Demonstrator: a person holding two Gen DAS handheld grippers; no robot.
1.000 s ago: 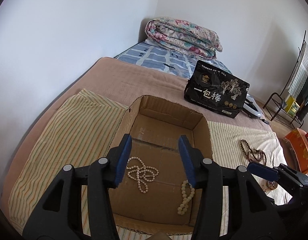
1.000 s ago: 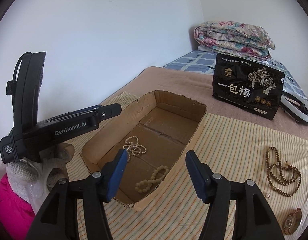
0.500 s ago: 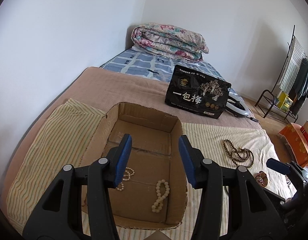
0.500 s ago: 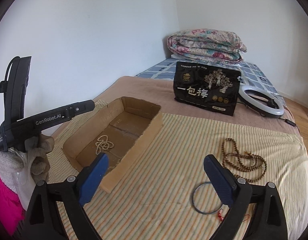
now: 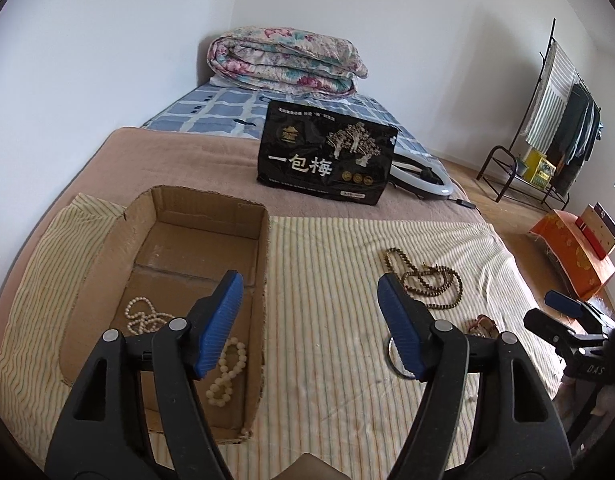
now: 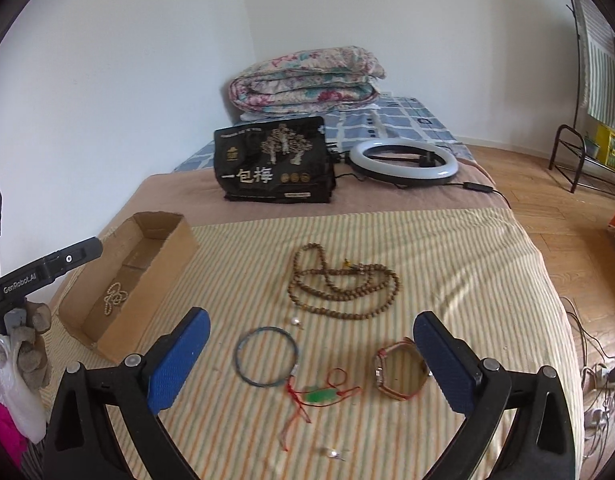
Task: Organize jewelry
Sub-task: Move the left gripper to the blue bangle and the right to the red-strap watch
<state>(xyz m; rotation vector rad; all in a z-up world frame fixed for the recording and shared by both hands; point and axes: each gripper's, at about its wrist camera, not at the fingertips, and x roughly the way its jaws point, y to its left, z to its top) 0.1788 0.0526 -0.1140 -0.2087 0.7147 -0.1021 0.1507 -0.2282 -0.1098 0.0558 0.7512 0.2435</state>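
Left wrist view: the left gripper point(image 5: 309, 320) hangs above the bed, jaws spread wide and holding nothing. The cardboard box point(image 5: 263, 264) lies on the striped cloth point(image 5: 327, 248), below and left of the gripper. Inside the box rest a white bead necklace point(image 5: 143, 316) and a cream bead bracelet point(image 5: 227, 368), apart from each other. Right of the box, on the cloth, lies the brown bead necklace point(image 5: 427, 280).

Right wrist view: the right gripper point(image 6: 311, 356) has its jaws spread wide, empty. Right of the box point(image 6: 147, 280) lie the brown bead necklace point(image 6: 343, 284), a blue bangle point(image 6: 266, 356), a red cord with a green pendant point(image 6: 319, 394) and what appears to be a watch point(image 6: 399, 372). The watch lies just beside the right fingertip point(image 6: 443, 364). A black bag point(image 6: 273, 160) stands beyond the box.
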